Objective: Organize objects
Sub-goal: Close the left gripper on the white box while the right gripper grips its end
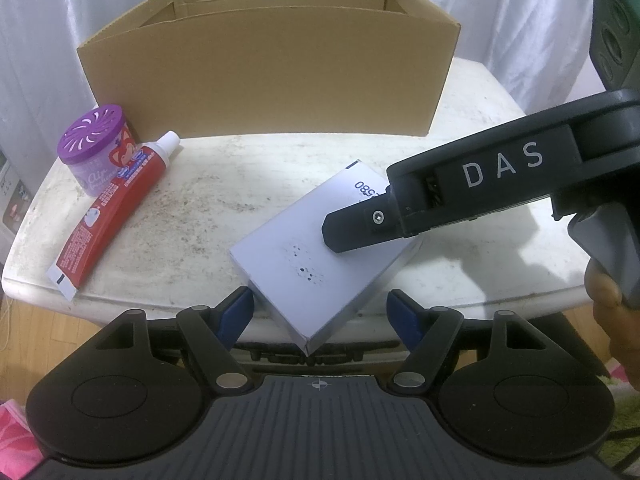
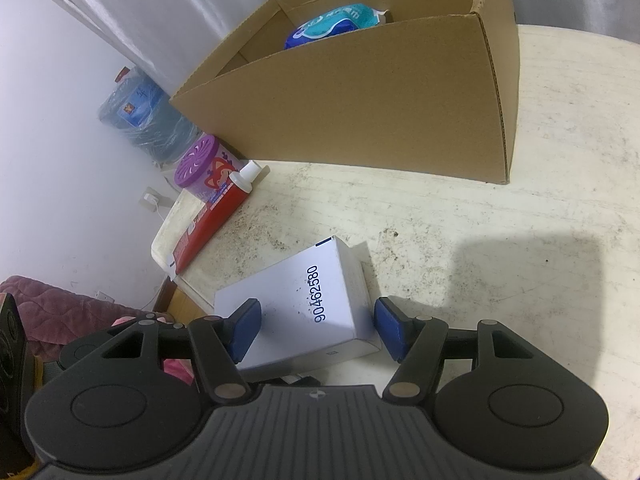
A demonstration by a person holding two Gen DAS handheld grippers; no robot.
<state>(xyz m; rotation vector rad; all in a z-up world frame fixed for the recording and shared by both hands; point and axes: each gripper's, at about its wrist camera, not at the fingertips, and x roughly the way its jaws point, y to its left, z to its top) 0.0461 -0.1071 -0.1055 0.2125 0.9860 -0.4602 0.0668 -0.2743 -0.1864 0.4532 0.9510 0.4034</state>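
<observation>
White curtain [image 1: 36, 20] behind stained white table [image 1: 240, 184]; wood floor [image 1: 36, 320]; plain white wall [image 2: 52, 128] with socket [image 2: 150, 200].

Left of the stained tabletop [image 2: 500, 240], a wrapped water jug [image 2: 140, 116] stands by white curtains [image 1: 36, 40]; a maroon quilt [image 2: 60, 300] lies lower left of it.

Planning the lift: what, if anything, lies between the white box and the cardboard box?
Nothing visible. Bare table separates the white box from the cardboard box; the toothpaste and air freshener sit off left.
</observation>
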